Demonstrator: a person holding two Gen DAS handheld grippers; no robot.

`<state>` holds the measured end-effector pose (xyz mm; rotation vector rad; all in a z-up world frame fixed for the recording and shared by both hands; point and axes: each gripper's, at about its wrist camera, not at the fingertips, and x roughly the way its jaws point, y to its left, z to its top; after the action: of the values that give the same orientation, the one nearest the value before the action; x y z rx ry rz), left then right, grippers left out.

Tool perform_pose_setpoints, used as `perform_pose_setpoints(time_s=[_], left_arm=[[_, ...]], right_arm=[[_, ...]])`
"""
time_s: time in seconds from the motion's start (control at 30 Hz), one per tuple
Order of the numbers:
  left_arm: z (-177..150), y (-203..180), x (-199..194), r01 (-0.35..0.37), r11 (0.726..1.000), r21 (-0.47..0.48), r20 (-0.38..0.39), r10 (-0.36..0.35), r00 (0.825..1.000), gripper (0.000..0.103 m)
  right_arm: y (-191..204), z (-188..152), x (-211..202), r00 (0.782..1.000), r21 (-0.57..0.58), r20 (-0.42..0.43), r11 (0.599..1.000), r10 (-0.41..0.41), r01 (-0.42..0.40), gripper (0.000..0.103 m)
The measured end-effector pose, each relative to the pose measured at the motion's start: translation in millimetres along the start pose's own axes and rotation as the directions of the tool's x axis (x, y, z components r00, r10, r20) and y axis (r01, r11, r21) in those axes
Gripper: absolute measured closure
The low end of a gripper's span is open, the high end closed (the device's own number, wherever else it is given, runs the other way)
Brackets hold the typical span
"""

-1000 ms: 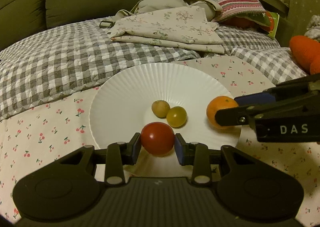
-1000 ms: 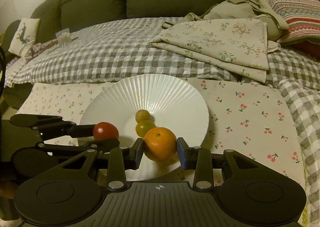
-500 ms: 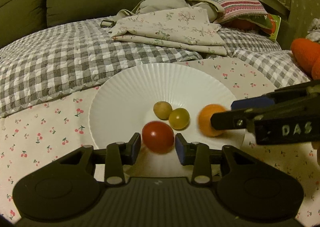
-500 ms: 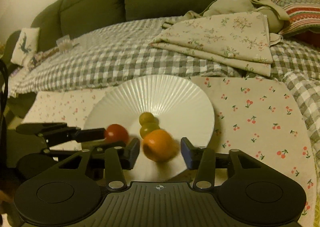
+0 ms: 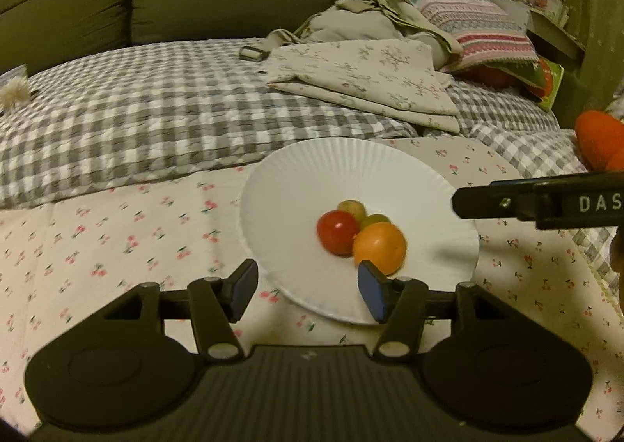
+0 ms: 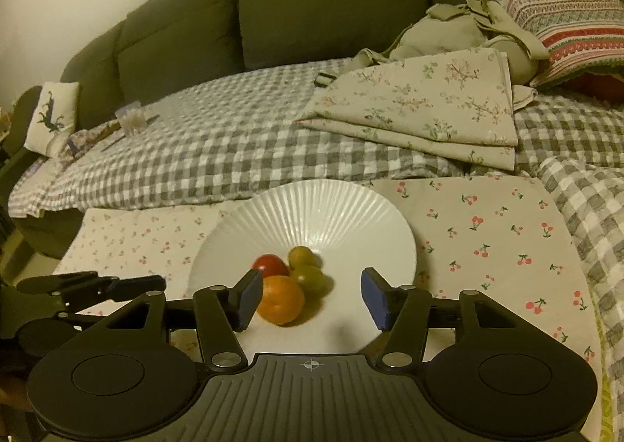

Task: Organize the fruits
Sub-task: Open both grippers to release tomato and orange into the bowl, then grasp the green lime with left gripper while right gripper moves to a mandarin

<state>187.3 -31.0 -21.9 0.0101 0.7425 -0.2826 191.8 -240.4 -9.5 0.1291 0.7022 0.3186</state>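
Note:
A white ribbed plate (image 5: 312, 165) (image 6: 331, 204) lies on a cherry-print cloth. In its middle sit a red tomato (image 5: 336, 232) (image 6: 270, 265), an orange (image 5: 380, 247) (image 6: 281, 299) and two small yellow-green fruits (image 5: 353, 208) (image 6: 302, 255), all touching in a cluster. My left gripper (image 5: 310, 290) is open at the plate's near rim, nothing between its blue pads. My right gripper (image 6: 310, 299) is open too, with the orange just inside its left pad. The right gripper's black arm (image 5: 538, 200) enters the left wrist view from the right.
The cherry-print cloth (image 6: 487, 223) covers the near bed, a grey checked quilt (image 5: 136, 118) lies behind it. Folded floral sheets (image 6: 429, 103) and a striped pillow (image 6: 565, 13) rest at the back right, against a dark green sofa back (image 6: 312, 1). An orange plush item (image 5: 596, 134) sits far right.
Both grippers opened and pulled back. The tomato and the orange were let go and now rest on the plate beside the two small fruits.

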Motion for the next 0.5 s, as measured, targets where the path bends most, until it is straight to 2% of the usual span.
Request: perform_pose_setpoints(time_s=[0.5], left_arm=[[-21.5, 14.9, -41.1, -0.057, 0.996, -0.073, -0.031, 0.054, 0.998, 0.041]], right_arm=[[26.0, -15.9, -33.0, 0.999, -0.008, -0.014, 0.999, 0.041, -0.041, 0.029]])
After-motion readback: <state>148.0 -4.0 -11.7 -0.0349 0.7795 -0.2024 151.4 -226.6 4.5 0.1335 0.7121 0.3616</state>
